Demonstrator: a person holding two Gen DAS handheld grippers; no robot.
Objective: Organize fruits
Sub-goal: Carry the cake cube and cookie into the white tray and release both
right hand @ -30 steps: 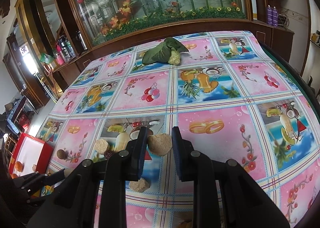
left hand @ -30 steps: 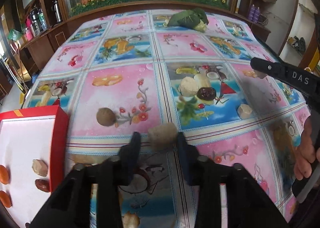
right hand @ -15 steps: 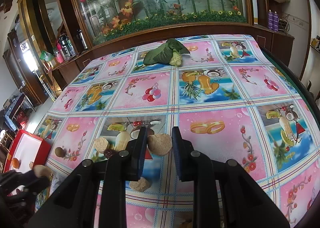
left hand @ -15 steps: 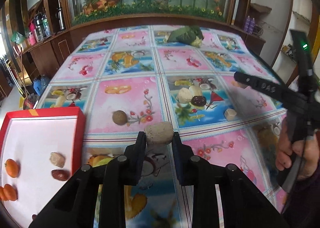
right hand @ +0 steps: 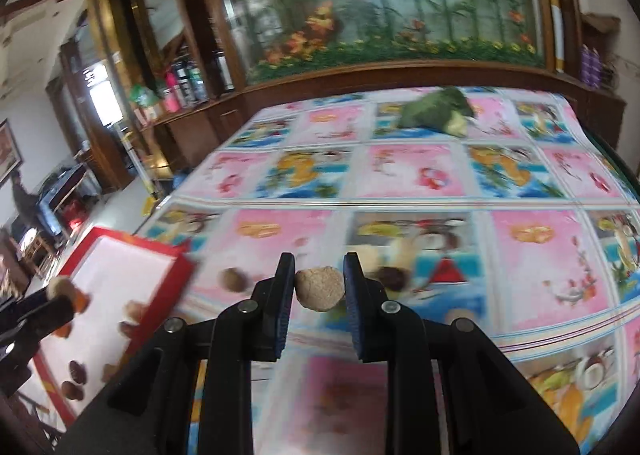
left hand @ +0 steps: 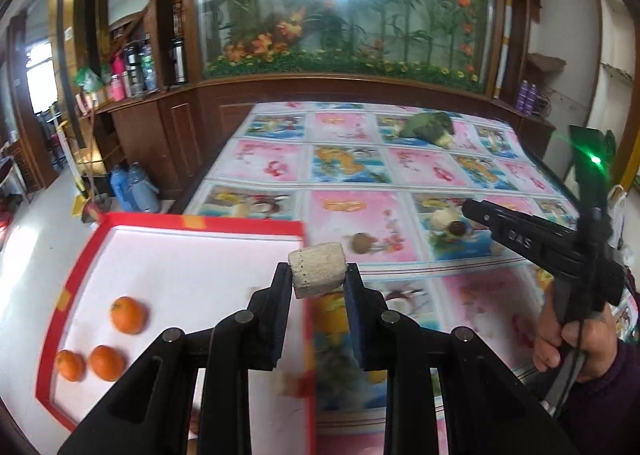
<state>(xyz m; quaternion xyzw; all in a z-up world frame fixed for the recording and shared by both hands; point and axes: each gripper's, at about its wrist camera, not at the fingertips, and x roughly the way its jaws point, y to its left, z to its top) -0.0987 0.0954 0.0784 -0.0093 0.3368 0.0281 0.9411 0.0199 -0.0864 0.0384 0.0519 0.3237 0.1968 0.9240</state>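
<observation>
My left gripper [left hand: 318, 281] is clamped on a pale, pitted, cylinder-shaped fruit chunk [left hand: 317, 269], held in the air at the right edge of the red-rimmed tray with white floor [left hand: 200, 221]. Three round orange fruits [left hand: 128, 314] lie at the tray's left end. My right gripper [right hand: 319, 282] is closed on a tan, rough, rounded fruit [right hand: 320, 289], above the pink and blue fruit-print tablecloth [right hand: 532, 279]. A small brown round fruit [left hand: 362, 243] lies on the cloth just right of the tray. The right wrist view is motion-blurred.
</observation>
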